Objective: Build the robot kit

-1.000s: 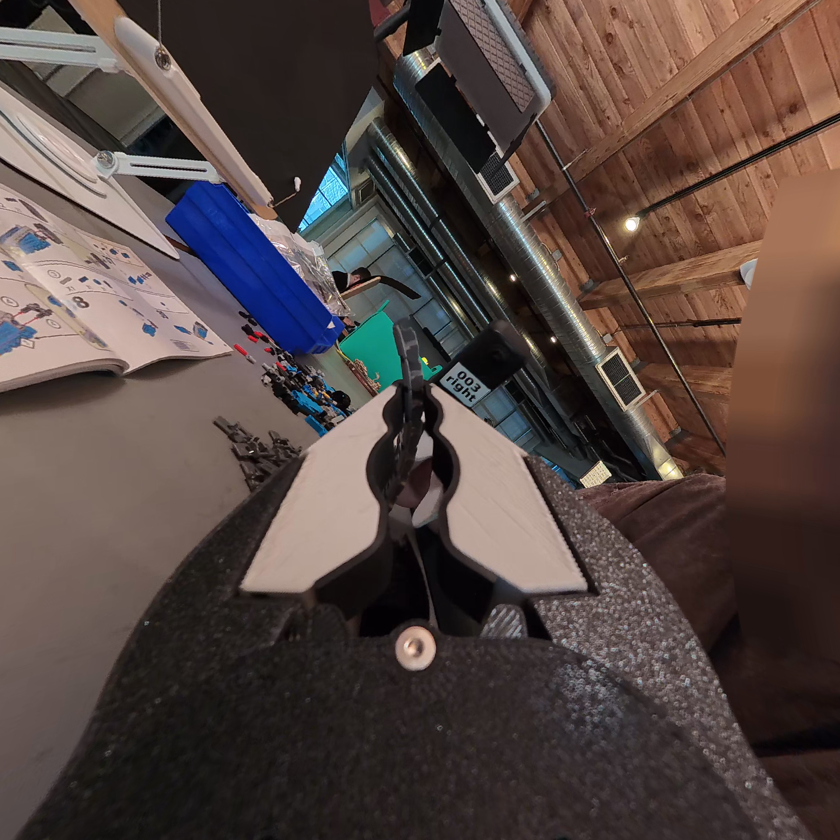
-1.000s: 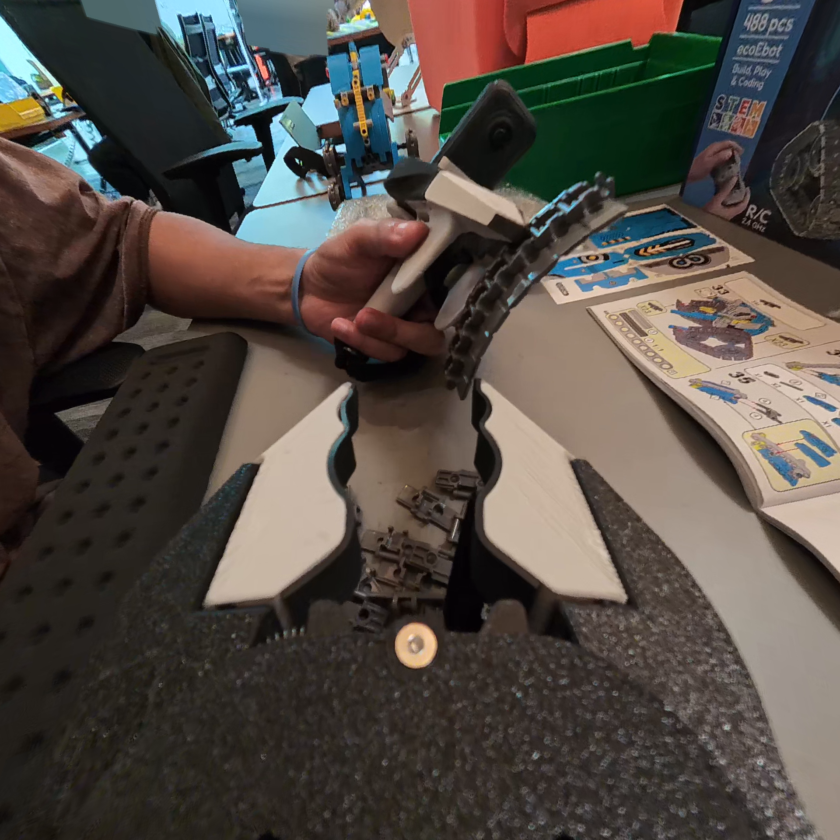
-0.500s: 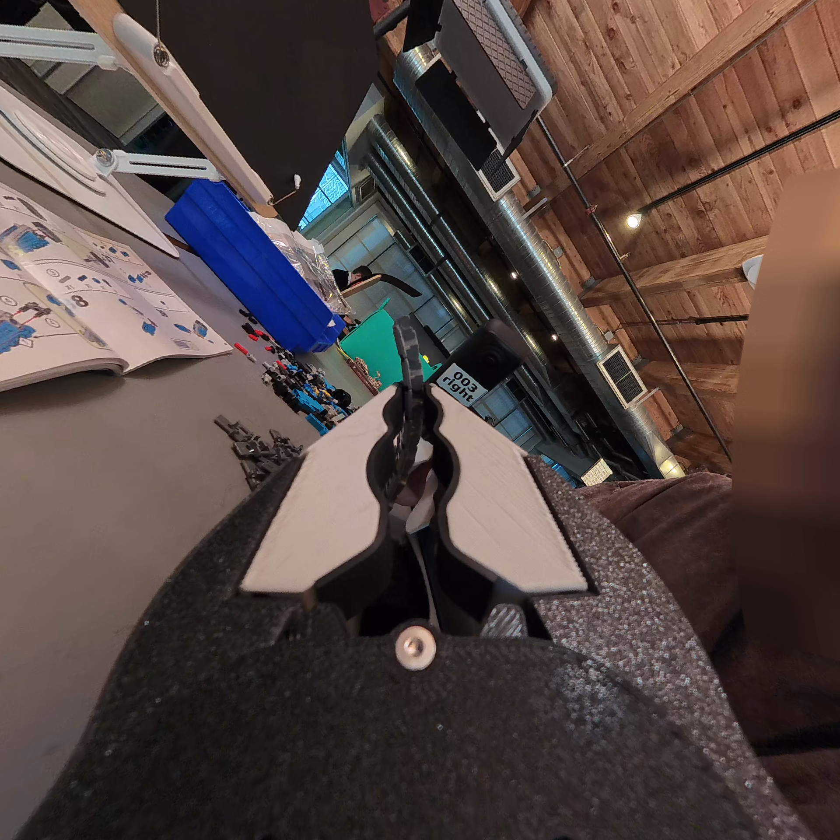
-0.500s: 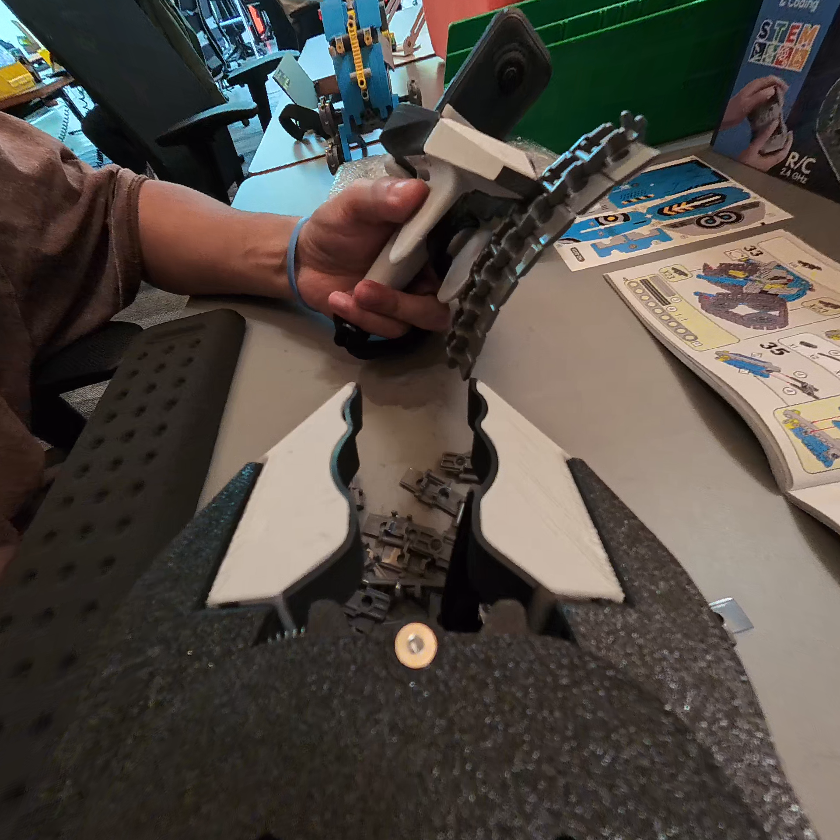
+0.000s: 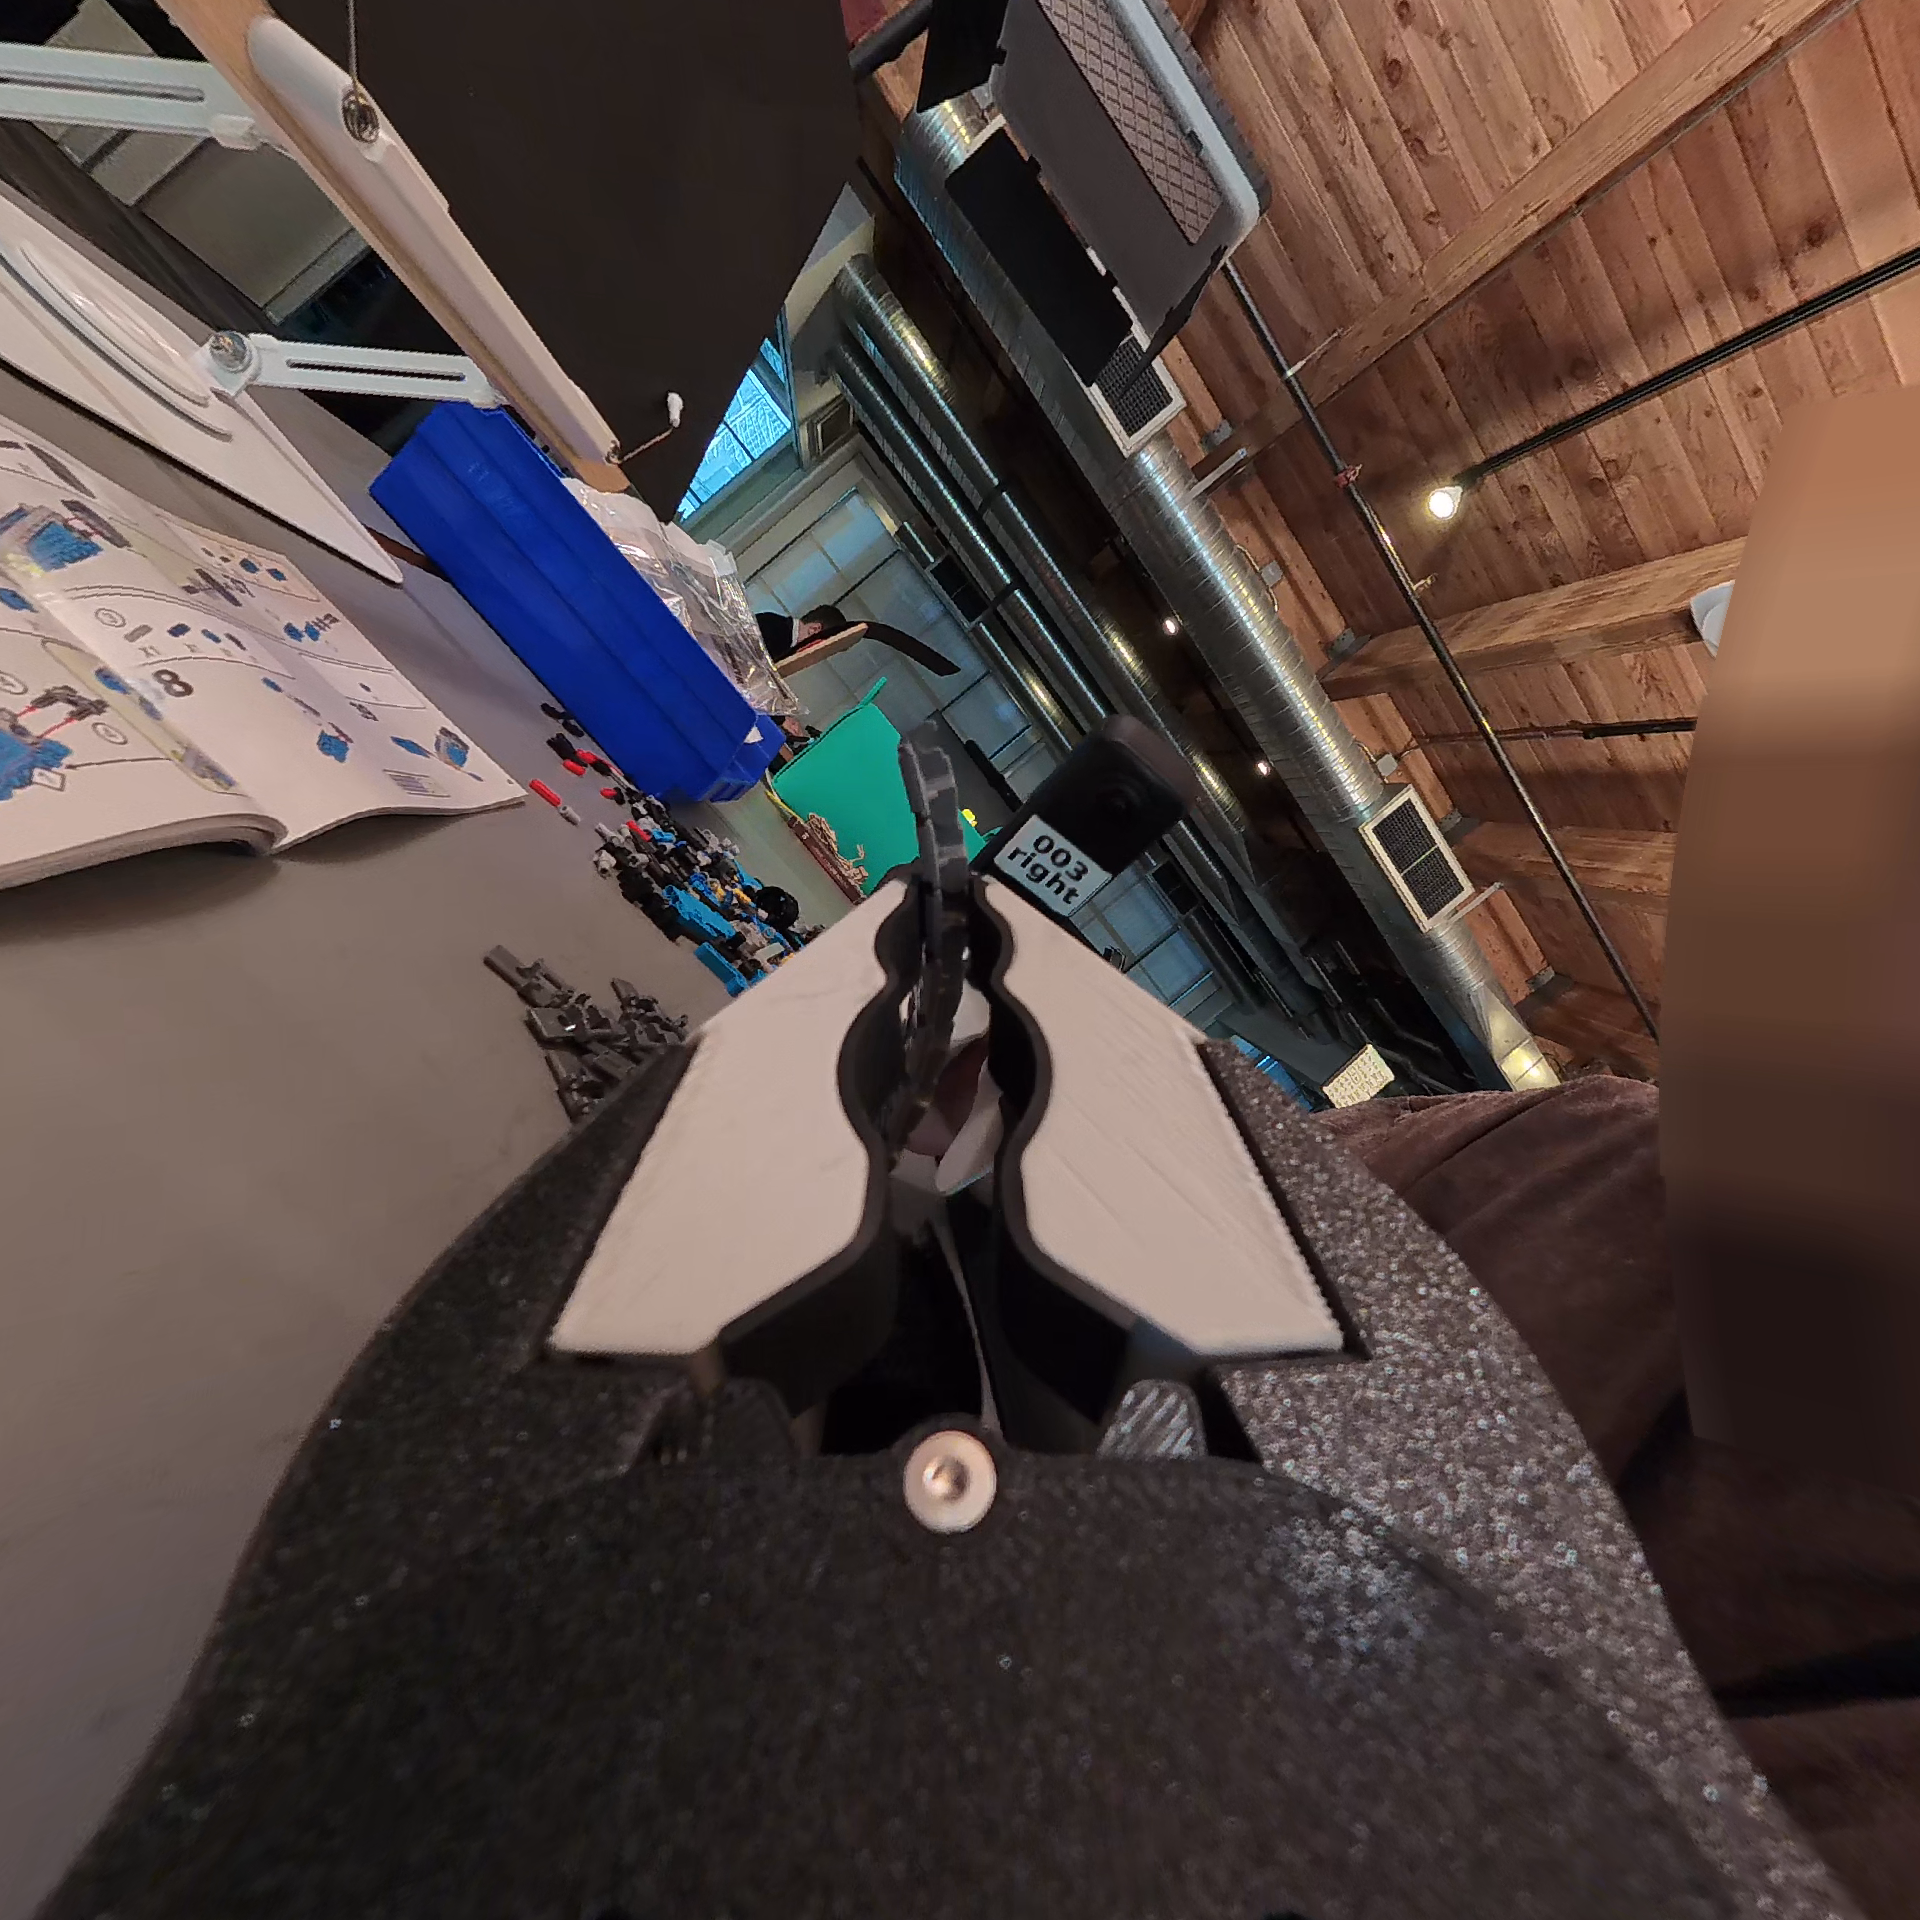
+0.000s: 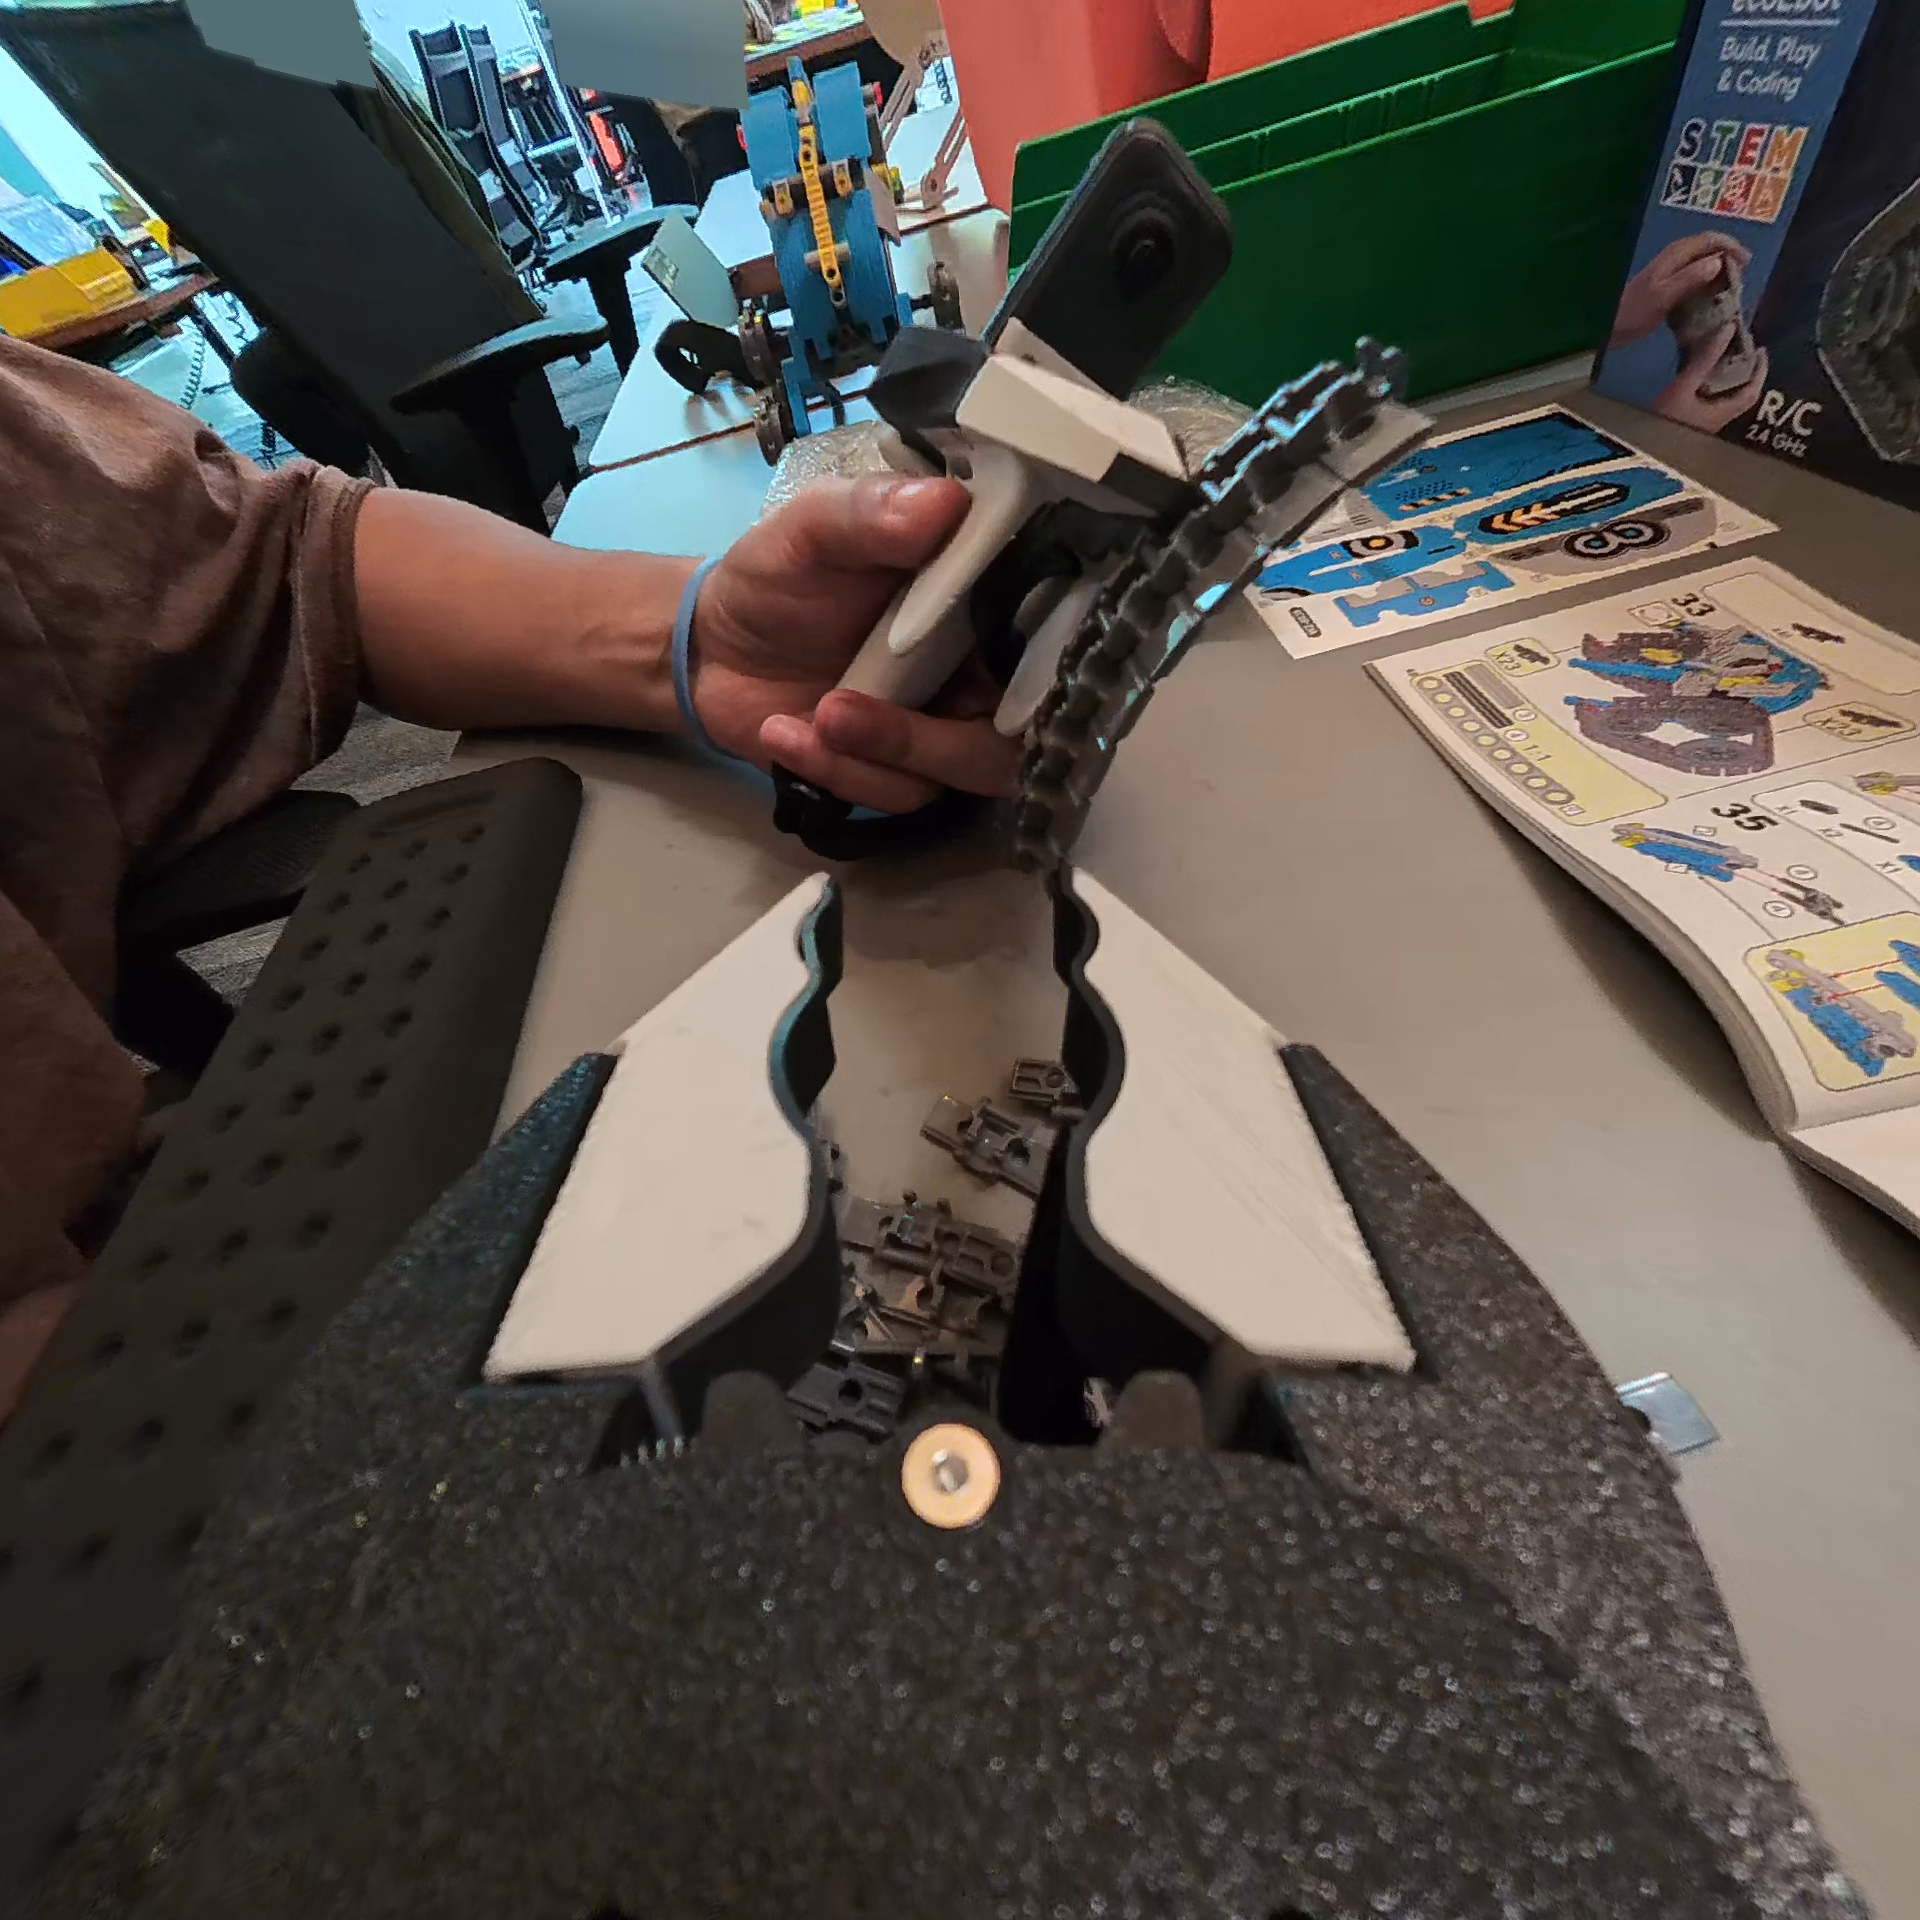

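Note:
My left gripper [image 5: 943, 888] is shut on a dark grey track strip [image 5: 930, 831] made of linked pieces, seen edge-on and raised off the table. In the right wrist view a person's hand [image 6: 831, 623] holds that gripper's handle, and the track strip [image 6: 1143, 623] curves down from it towards the grey table [image 6: 1299, 987]. My right gripper [image 6: 945, 883] is open and empty, low over a pile of loose grey track links [image 6: 935, 1257] that lies between its fingers. The strip's lower end hangs just beyond my right fingertips. The pile also shows in the left wrist view [image 5: 582, 1023].
An open instruction booklet [image 6: 1662, 831] and a sticker sheet [image 6: 1507, 520] lie to the right. A green bin [image 6: 1403, 208] and a product box [image 6: 1787, 208] stand behind. A black perforated pad [image 6: 260, 1091] lies left. A blue bin [image 5: 561, 592] and small coloured parts [image 5: 696, 883] lie farther off. About 7 centimetres separates my left fingertips from my right.
The right wrist view shifted slightly and came back. The left gripper has kept its hold on the track strip in nearly the same place.

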